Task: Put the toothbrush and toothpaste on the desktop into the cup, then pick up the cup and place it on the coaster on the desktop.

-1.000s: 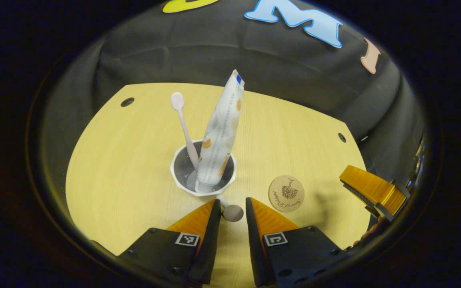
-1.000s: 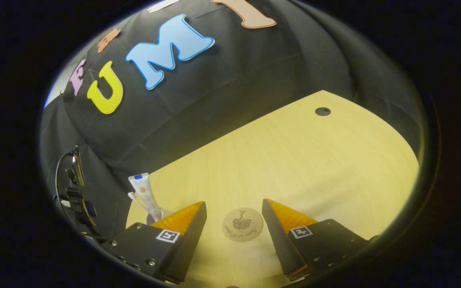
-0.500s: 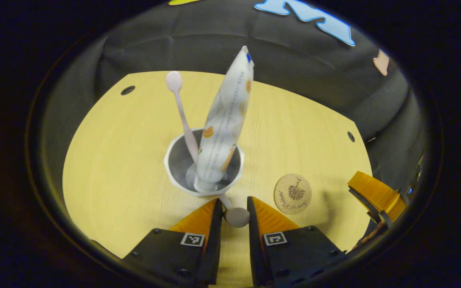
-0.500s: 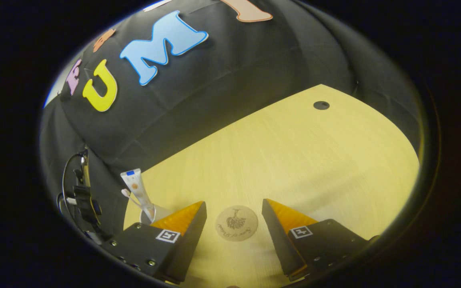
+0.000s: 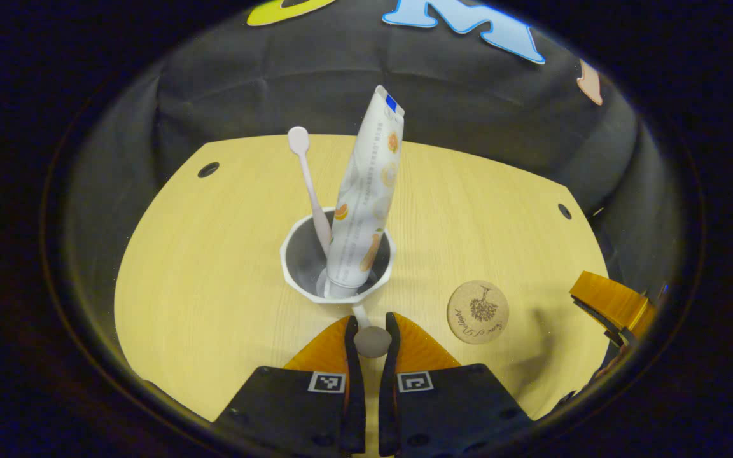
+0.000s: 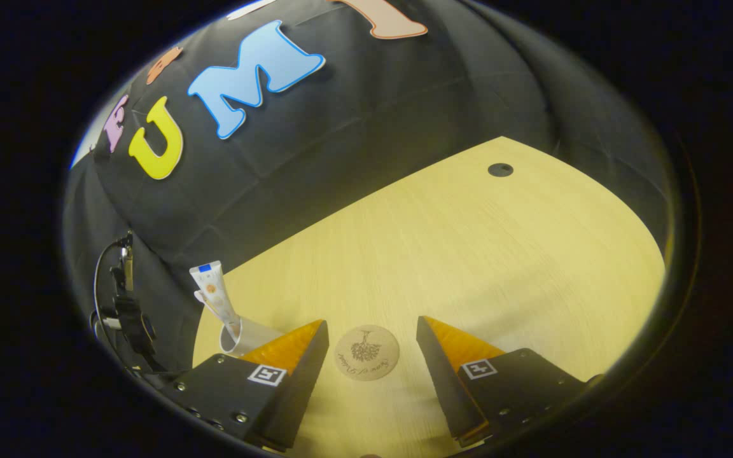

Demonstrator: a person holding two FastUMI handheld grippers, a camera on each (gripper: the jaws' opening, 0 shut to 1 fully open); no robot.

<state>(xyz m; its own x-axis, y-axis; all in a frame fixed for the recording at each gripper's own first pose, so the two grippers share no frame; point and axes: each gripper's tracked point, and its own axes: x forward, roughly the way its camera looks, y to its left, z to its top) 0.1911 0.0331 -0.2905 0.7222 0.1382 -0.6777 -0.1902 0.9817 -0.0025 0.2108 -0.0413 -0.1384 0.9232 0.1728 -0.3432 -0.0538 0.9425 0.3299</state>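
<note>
A white cup stands on the wooden desk, holding a pale pink toothbrush and a white toothpaste tube upright. Its handle ends in a grey knob that points toward my left gripper, which is shut on the knob. The round cork coaster lies to the right of the cup. In the right gripper view the coaster lies just past my open right gripper, nothing between its fingers. The cup and tube show far left there.
The desk has cable holes near its back corners. One orange finger of the right gripper shows at the right of the left gripper view. The left gripper's body and cable show at the left edge of the right gripper view.
The left gripper's fingers have closed from a wide gap onto the cup's handle knob. The right gripper stays open, and the coaster has drifted slightly left in its view.
</note>
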